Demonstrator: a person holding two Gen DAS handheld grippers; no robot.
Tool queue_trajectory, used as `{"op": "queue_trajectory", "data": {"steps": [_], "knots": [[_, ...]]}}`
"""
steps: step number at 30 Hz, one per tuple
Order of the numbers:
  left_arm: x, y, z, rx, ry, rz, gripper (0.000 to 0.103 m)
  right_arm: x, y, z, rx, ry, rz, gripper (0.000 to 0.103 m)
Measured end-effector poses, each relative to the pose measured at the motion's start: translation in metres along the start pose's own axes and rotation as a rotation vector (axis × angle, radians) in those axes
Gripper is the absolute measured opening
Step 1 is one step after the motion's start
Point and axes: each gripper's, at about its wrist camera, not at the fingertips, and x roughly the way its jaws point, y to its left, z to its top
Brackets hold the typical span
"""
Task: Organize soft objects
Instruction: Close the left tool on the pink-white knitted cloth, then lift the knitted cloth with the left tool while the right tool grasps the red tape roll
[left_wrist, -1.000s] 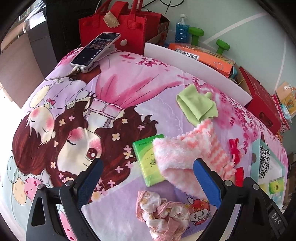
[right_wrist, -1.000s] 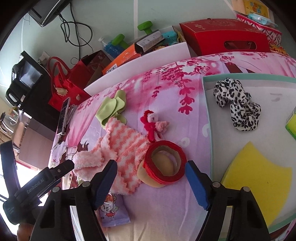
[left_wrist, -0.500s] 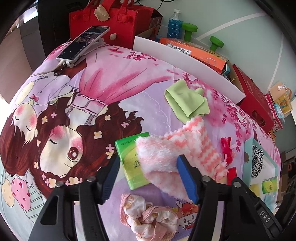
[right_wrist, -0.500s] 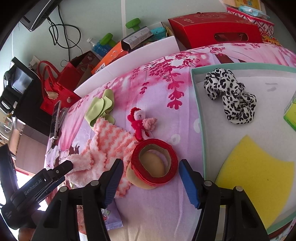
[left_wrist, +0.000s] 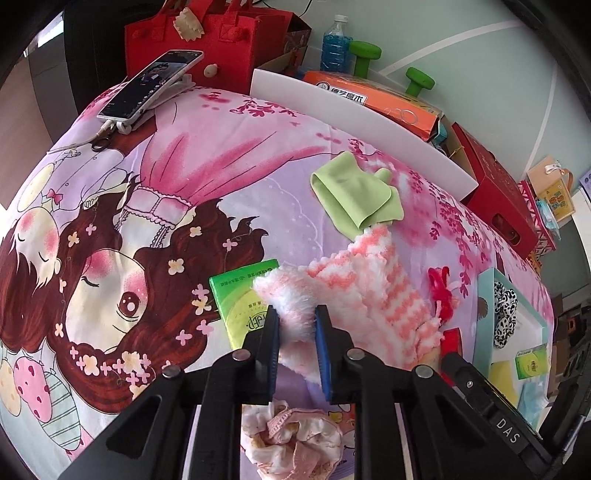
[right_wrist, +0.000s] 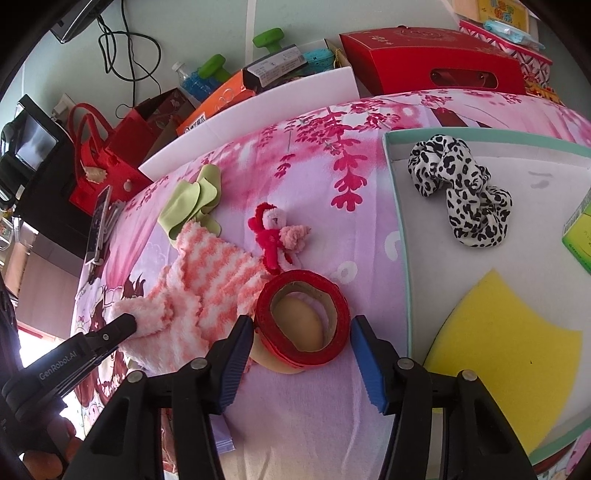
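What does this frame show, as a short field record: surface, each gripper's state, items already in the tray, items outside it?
surface: cartoon-print bedsheet
left gripper: shut on a corner of the pink fluffy cloth
right gripper: open, fingers either side of the red tape roll, not clamped
tray: holds leopard-print scrunchie, yellow sponge, green packet at its edge
outside tray: green cloth, red and pink plush toy, green tissue pack, crumpled floral fabric
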Motion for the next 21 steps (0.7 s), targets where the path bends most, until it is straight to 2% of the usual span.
{"op": "queue_trajectory", "data": {"steps": [15, 21], "knots": [[-0.001, 0.0, 0.0, -0.002, 0.001, -0.007, 0.016, 0.004, 0.006, -0.002, -0.04, 0.006, -0.036, 0.055], [-0.011, -0.001, 0.001, 0.0, -0.033, -0.03, 0.011, 0.0, 0.001, -0.001, -0.016, -0.007, -0.021, 0.054]]}}
